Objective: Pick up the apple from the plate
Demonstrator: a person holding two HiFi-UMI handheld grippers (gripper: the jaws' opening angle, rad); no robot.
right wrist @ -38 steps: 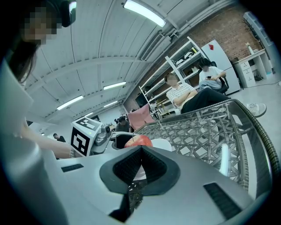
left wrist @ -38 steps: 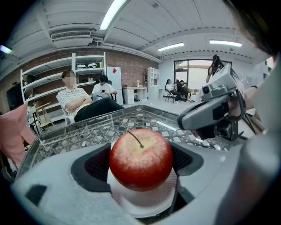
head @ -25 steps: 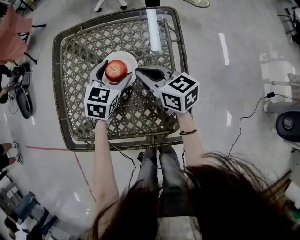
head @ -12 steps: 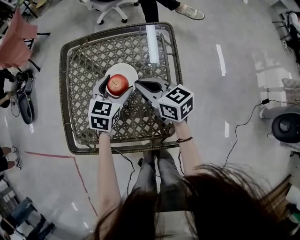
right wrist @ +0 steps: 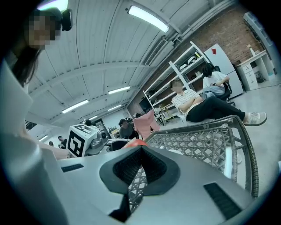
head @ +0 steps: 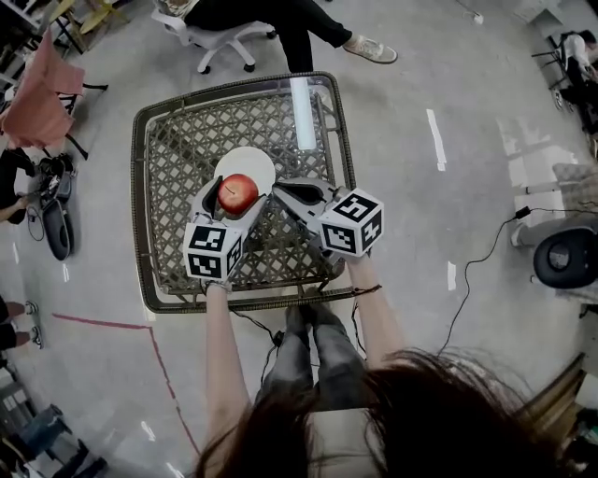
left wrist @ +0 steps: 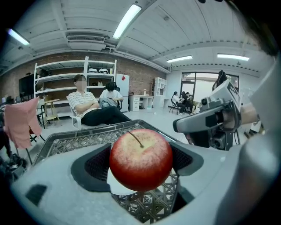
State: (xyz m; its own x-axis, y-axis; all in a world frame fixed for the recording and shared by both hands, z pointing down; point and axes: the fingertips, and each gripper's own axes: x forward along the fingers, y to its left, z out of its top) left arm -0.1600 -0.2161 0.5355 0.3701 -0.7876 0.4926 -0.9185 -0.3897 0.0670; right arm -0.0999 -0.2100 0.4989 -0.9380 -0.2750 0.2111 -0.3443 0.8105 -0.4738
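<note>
A red apple (head: 238,191) sits clamped between the fingers of my left gripper (head: 234,189), which is shut on it. In the left gripper view the apple (left wrist: 140,157) fills the gap between the two dark pads, stem up, and appears raised off the white plate (left wrist: 115,187) below it. From the head view the plate (head: 250,161) lies on the wicker table, mostly bare, with the apple over its near edge. My right gripper (head: 283,192) is shut and holds nothing, just right of the apple. In its own view, its jaws (right wrist: 138,170) are together.
The wicker table (head: 168,271) has a raised rim all round and a bright white strip (head: 302,114) near its far edge. A seated person (head: 271,19) is beyond the far side. A pink cloth on a chair (head: 42,93) stands to the left.
The left gripper has drawn the apple from the plate's middle toward its near edge, and the apple seems lifted. The right gripper stays shut beside it.
</note>
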